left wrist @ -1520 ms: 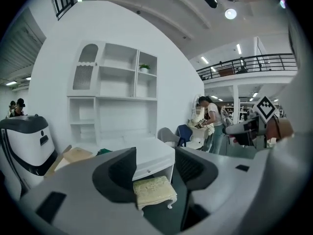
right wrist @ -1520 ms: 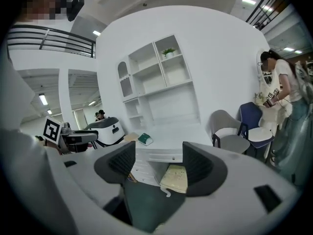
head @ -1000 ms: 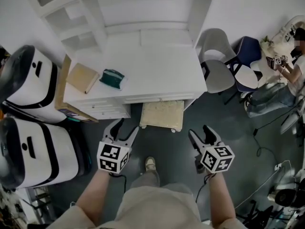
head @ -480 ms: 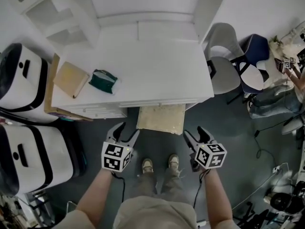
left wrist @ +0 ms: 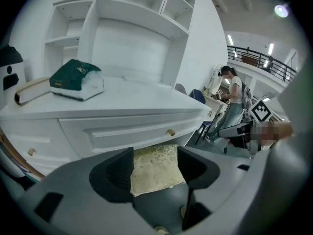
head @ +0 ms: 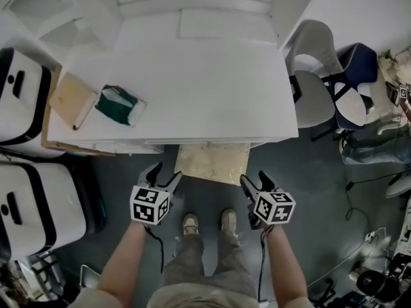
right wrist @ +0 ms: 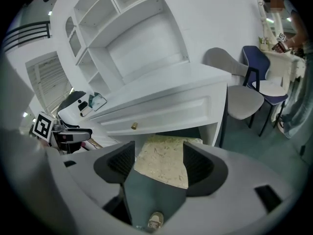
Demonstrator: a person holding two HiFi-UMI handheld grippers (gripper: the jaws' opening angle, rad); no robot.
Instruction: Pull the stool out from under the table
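Left gripper (head: 164, 174) sat low at the front of the white table (head: 192, 76), just beside the near left corner of the stool (head: 212, 162). Its jaws had just been opening and stood apart with nothing between them. In the left gripper view the stool's (left wrist: 154, 168) pale speckled seat showed through the gap, farther on and clear of the pads.

Right gripper (head: 255, 179) was off the stool's near right corner, its jaws spread too and empty. The seat (right wrist: 164, 163) filled the gap in its view, untouched.

The stool was tucked under the table's front edge, below the drawer with the brass knob (right wrist: 133, 126), and only its near part poked out over the dark floor. My shoes (head: 191, 223) were planted just short of it, between the two grippers.

Up on the tabletop, toward the left end, lay a green pack (head: 117, 104) and beside it a tan book (head: 70, 98). Grey and blue chairs (head: 311, 88) stood off the right end.
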